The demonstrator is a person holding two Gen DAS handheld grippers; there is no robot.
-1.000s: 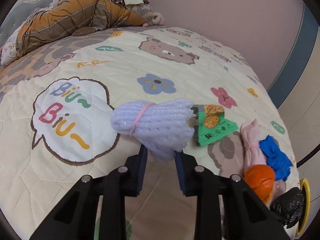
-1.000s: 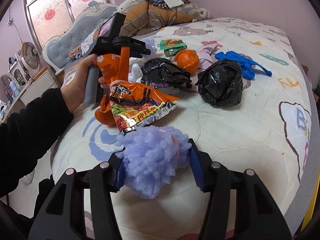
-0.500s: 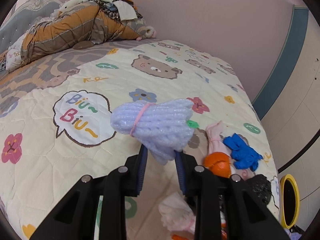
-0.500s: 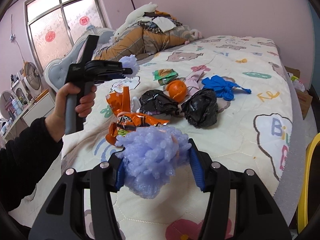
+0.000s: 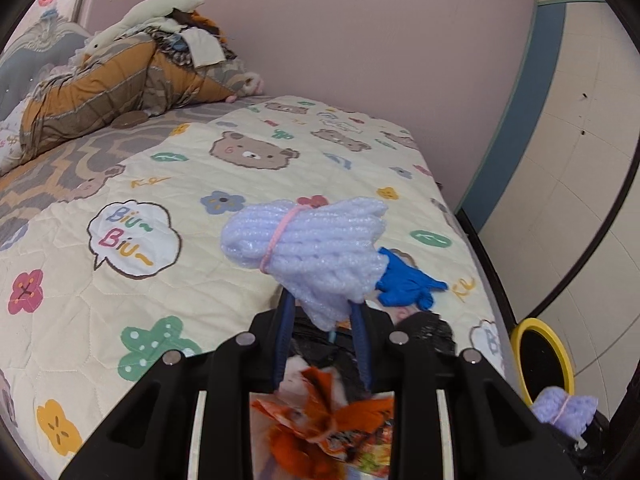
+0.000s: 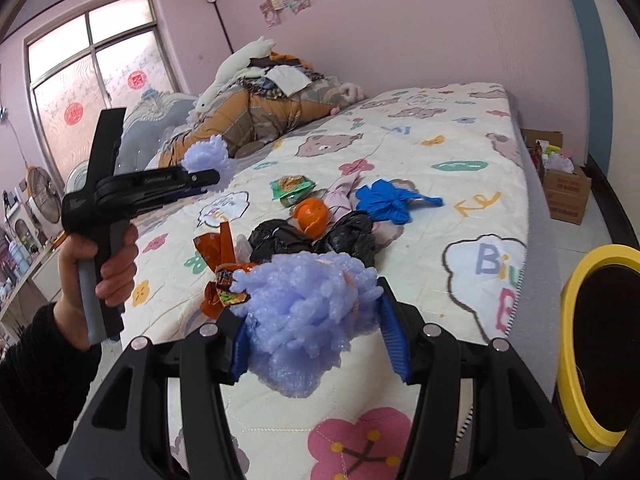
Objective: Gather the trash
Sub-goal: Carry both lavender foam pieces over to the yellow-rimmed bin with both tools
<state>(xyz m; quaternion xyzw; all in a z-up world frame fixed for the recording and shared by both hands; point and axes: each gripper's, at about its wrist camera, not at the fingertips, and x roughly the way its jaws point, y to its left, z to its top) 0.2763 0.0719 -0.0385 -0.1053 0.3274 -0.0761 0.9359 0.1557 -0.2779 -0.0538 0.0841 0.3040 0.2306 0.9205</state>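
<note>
Count: two lilac foam nets, one per gripper. The left gripper (image 5: 324, 320) was pinched narrow on the lower corner of the tied foam net (image 5: 308, 248), a pink band round its neck. The right gripper (image 6: 316, 340) was clamped at about half width on the bunched foam net (image 6: 308, 312). Both nets were held in the air above the bedspread (image 6: 448, 152).

Loose on the bedspread, grouped together: one orange (image 6: 312, 212), two black plastic bags (image 6: 280, 238) (image 6: 354, 230) side by side, one blue glove (image 6: 384, 200), one green snack packet (image 6: 290, 188), one orange snack wrapper (image 6: 220, 256), one pale pink cloth (image 6: 340, 192). One yellow-rimmed bin (image 6: 600, 340) stood beside the bed at the right. One hand (image 6: 100, 264) in a dark sleeve gripped the left tool's handle.

Against the frames a second earlier: both grippers had risen and drawn back from the pile, so more of the bed and wall showed. The green packet and orange had dropped out of the left view; the bin and the right gripper's net had entered it at lower right. Both grips were unchanged.
</note>
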